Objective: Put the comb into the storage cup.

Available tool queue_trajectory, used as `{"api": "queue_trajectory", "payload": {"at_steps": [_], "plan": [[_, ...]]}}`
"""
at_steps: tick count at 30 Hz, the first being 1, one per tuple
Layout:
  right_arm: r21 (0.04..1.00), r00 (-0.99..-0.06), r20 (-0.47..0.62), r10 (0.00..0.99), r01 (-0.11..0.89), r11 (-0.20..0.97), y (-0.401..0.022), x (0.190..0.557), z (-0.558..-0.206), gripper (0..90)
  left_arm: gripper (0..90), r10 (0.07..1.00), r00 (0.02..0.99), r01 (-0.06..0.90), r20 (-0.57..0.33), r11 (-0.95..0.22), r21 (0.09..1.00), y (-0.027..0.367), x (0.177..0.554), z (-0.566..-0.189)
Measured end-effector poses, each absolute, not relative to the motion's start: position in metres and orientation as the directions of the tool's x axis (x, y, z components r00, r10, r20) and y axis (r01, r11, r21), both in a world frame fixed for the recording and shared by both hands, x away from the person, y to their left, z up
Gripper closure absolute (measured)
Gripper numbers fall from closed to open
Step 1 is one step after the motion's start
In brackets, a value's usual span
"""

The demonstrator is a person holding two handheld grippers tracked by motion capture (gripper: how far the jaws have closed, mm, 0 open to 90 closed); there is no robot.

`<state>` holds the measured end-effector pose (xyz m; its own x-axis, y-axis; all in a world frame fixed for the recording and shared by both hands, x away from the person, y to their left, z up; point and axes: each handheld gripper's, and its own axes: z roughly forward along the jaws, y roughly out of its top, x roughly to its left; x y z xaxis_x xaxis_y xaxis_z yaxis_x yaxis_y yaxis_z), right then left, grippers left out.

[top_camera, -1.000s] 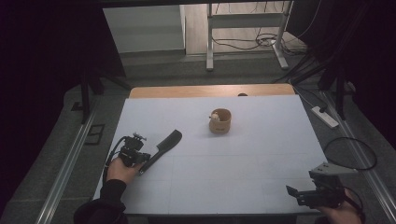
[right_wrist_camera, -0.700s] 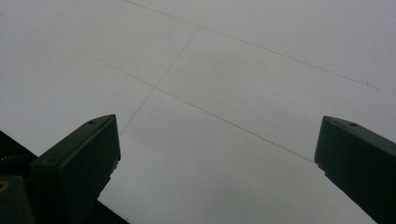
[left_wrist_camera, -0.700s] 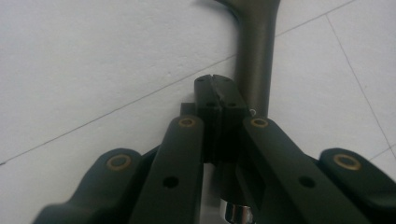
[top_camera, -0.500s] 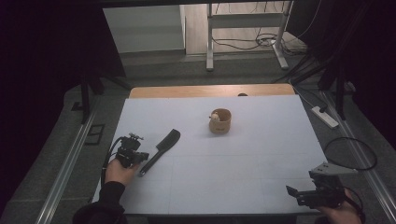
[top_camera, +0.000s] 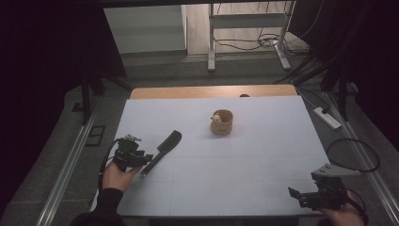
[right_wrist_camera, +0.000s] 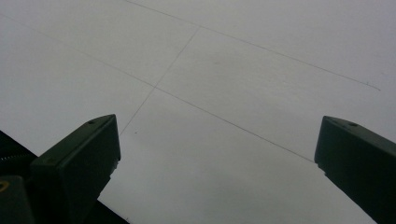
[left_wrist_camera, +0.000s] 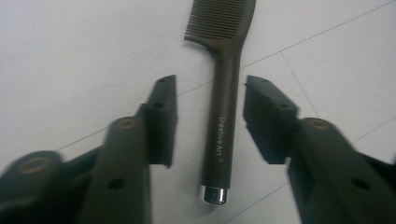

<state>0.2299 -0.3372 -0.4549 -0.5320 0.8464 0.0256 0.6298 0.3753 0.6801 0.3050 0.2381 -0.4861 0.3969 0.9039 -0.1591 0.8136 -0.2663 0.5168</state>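
My left gripper (left_wrist_camera: 210, 121) has just been opening its jaws; they stand apart on either side of the comb (left_wrist_camera: 223, 107), pads clear of the handle, nothing pressed. The comb lies flat on the white table (top_camera: 244, 169), handle toward me with its metal end cap nearest, teeth pointing away. In the high view the comb (top_camera: 162, 151) sits at the left part of the table, just ahead of my left gripper (top_camera: 129, 154), diagonal, well apart from the small wooden cup (top_camera: 222, 122) near the middle.

Progress, my read: the comb looks set down and let go, so the placing step seems done. What's left is likely backing the left hand off, or a regrip if the comb has to travel on to the cup. Can't tell which.

My right gripper (top_camera: 314, 195) rests at the near right corner, jaws wide apart over bare table, holding nothing.

Room: the comb is close to the table's left edge but not over it. Wide bare surface between comb, cup and right gripper. The right gripper sits close to the near edge, so little slack behind it.
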Motion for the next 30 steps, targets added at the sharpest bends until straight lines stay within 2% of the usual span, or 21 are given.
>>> {"api": "queue_trajectory", "payload": {"at_steps": [7, 10, 11, 12, 13, 21, 30], "plan": [[0.680, -0.532, 0.026, 0.846, 0.630, 0.375, -0.337, 0.230, -0.455, 0.2, 30.5, 0.899, 0.400, 0.801, -0.176, -0.250, 0.544, 0.235, 0.304, -0.481], [0.680, -0.533, 0.026, 0.846, 0.630, 0.376, -0.337, 0.230, -0.455, 0.2, 17.4, 0.891, 0.406, 0.798, -0.204, -0.237, 0.554, 0.235, 0.304, -0.479], [0.680, -0.533, 0.026, 0.846, 0.630, 0.376, -0.337, 0.230, -0.455, 0.2, 17.4, 0.887, 0.408, 0.797, -0.218, -0.229, 0.558, 0.236, 0.304, -0.479], [0.679, -0.533, 0.026, 0.846, 0.630, 0.376, -0.337, 0.230, -0.455, 0.2, 11.2, 0.877, 0.418, 0.794, -0.239, -0.224, 0.565, 0.236, 0.303, -0.478], [0.679, -0.533, 0.026, 0.846, 0.630, 0.376, -0.337, 0.230, -0.455, 0.2, 9.4, 0.877, 0.418, 0.794, -0.239, -0.224, 0.565, 0.236, 0.303, -0.478], [0.678, -0.533, 0.025, 0.846, 0.631, 0.378, -0.337, 0.230, -0.455, 0.2, 0.1, 0.865, 0.452, 0.772, -0.219, -0.257, 0.581, 0.230, 0.305, -0.476], [0.676, -0.534, 0.026, 0.845, 0.633, 0.378, -0.337, 0.231, -0.455, 0.2, 0.0, 0.864, 0.470, 0.767, -0.183, -0.296, 0.569, 0.220, 0.308, -0.477]]}}
